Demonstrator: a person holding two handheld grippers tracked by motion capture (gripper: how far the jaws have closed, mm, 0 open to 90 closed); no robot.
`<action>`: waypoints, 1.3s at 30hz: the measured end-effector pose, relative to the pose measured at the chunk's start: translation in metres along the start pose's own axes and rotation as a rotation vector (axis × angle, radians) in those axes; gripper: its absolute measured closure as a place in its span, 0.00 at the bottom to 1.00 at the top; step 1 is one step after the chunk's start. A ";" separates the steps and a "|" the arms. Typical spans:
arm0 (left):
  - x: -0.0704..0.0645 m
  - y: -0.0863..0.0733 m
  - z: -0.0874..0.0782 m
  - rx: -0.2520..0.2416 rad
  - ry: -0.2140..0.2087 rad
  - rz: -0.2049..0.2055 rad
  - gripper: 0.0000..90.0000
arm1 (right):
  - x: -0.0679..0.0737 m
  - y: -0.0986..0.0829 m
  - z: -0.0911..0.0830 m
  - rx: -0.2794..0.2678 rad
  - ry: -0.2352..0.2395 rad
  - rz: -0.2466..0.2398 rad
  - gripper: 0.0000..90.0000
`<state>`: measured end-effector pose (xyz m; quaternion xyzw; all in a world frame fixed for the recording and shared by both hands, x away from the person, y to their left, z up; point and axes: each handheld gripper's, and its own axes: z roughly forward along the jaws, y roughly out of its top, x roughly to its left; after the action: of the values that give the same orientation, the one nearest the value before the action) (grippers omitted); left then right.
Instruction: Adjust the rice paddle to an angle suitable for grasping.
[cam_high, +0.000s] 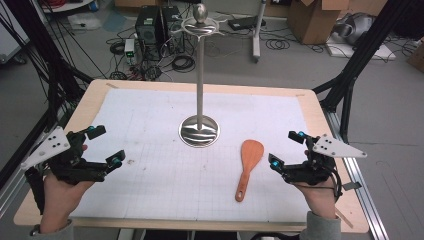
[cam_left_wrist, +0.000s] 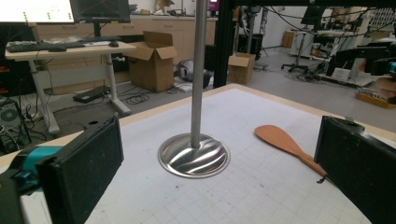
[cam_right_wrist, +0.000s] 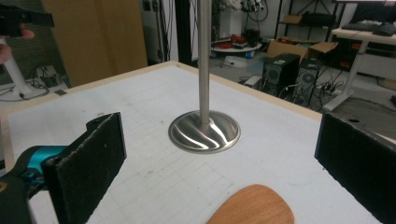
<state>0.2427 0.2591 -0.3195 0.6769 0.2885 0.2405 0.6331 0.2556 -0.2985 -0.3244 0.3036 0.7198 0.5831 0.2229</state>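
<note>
Nearest the person, the right gripper (cam_high: 285, 150) hovers low over the right part of the white mat (cam_high: 150, 190), its jaws spread wide with nothing between them; the left gripper (cam_high: 106, 146) hangs at the opposite side, also wide open and empty. The wooden spatula (cam_high: 248, 167) lies flat on the mat just to the left of the right gripper, close by its fingertips and well apart from the left one, so the right hand is plainly the nearer. Its long axis runs almost straight away from the person with a slight lean: the thin handle points back toward the table's near edge, the broad blade toward the far side. In the right gripper view the blade (cam_right_wrist: 254, 205) sits just below and ahead of the open jaws. Beyond the blade, near it but not touching, stands the metal stand (cam_high: 200, 131), round base on the mat, pole upright, with a hook ring and knob at the top. No container is on the table. A grasp would likely mean swinging left and down across the handle.
</note>
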 end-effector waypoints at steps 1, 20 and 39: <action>0.000 0.000 0.000 0.001 -0.002 -0.002 0.02 | 0.000 0.000 0.001 0.006 -0.001 0.000 0.01; -0.003 -0.005 0.003 0.035 -0.002 -0.004 0.02 | -0.002 -0.012 0.023 0.086 0.077 -0.021 0.68; -0.003 -0.019 0.000 0.061 -0.005 0.004 0.02 | -0.005 -0.026 0.061 0.192 0.109 -0.073 0.99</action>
<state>0.2387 0.2577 -0.3379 0.6969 0.2926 0.2312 0.6126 0.2956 -0.2629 -0.3632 0.2652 0.7940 0.5184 0.1744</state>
